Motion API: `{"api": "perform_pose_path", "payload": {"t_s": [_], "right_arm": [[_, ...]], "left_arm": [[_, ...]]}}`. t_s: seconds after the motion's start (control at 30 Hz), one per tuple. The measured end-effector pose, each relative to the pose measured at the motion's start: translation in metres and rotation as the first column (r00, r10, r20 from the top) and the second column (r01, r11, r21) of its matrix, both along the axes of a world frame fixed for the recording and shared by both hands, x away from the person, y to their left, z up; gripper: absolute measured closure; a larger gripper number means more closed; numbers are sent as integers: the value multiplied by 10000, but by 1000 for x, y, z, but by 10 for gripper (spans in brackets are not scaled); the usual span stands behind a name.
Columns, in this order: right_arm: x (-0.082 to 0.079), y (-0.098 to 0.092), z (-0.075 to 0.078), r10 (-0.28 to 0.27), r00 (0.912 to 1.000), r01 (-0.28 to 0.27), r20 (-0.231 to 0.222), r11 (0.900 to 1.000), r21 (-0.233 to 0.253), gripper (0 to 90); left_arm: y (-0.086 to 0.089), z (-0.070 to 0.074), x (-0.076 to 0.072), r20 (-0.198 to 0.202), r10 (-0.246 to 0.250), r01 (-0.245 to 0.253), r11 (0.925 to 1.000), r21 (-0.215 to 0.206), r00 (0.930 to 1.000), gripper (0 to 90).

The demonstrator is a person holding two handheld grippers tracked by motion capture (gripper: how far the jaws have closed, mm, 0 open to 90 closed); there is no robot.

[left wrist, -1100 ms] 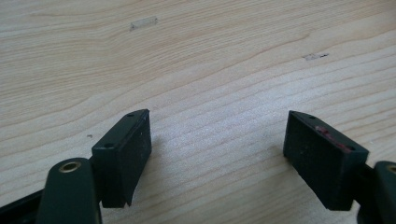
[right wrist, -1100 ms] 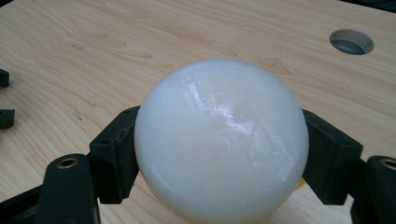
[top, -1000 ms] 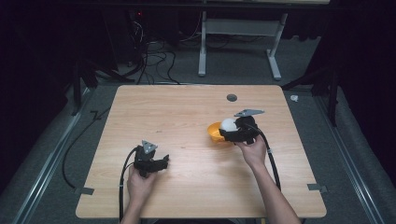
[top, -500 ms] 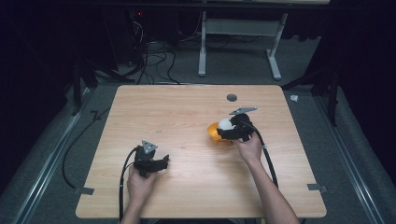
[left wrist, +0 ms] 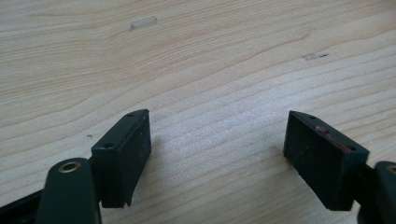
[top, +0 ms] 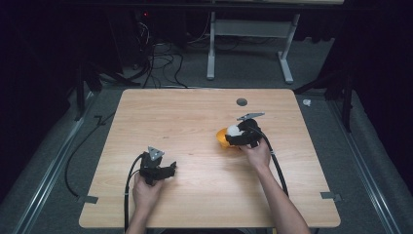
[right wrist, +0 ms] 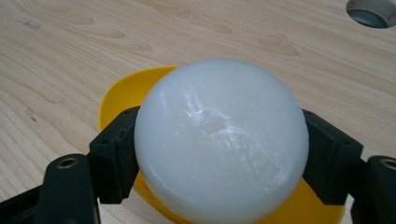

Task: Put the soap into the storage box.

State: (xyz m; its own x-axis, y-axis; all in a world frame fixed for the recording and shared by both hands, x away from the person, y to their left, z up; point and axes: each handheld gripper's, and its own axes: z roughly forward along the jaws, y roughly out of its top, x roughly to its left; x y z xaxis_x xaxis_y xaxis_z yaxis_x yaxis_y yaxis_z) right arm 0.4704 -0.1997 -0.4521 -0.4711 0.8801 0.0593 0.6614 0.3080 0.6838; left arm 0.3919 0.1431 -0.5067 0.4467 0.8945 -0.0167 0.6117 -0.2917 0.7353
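We counted two grippers, one white ball, one yellow bowl and one wooden table with a single round hole near its far edge.

The right gripper had its jaws closed against the two sides of the white ball, which sat squarely between them and bulged well past their tips. Directly beneath the ball and the jaws lay the yellow bowl, its rim showing ahead of the gripper and to its left. In the high view we saw the ball just above the bowl; whether it touched the bowl we could not tell. The hole lay farther ahead of this gripper, off to its right.

The left gripper held nothing: in the left gripper view its jaws stood wide apart, with bare wood between them. The ball and bowl lay well apart from it.
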Motion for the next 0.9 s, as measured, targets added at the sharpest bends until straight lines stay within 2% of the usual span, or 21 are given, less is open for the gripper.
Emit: {"api": "perform_pose_path", "payload": {"t_s": [0.5, 0.9], "right_arm": [[4, 1, -6, -112, 9998, 111, -184, 9999, -19, 249], [3, 5, -9, -162, 9991, 152, -401, 9996, -250, 245]], "left_arm": [[0, 0, 0, 2, 0, 0, 10000, 1, 10000, 238], [0, 0, 0, -2, 0, 0, 10000, -6, 10000, 237]]}}
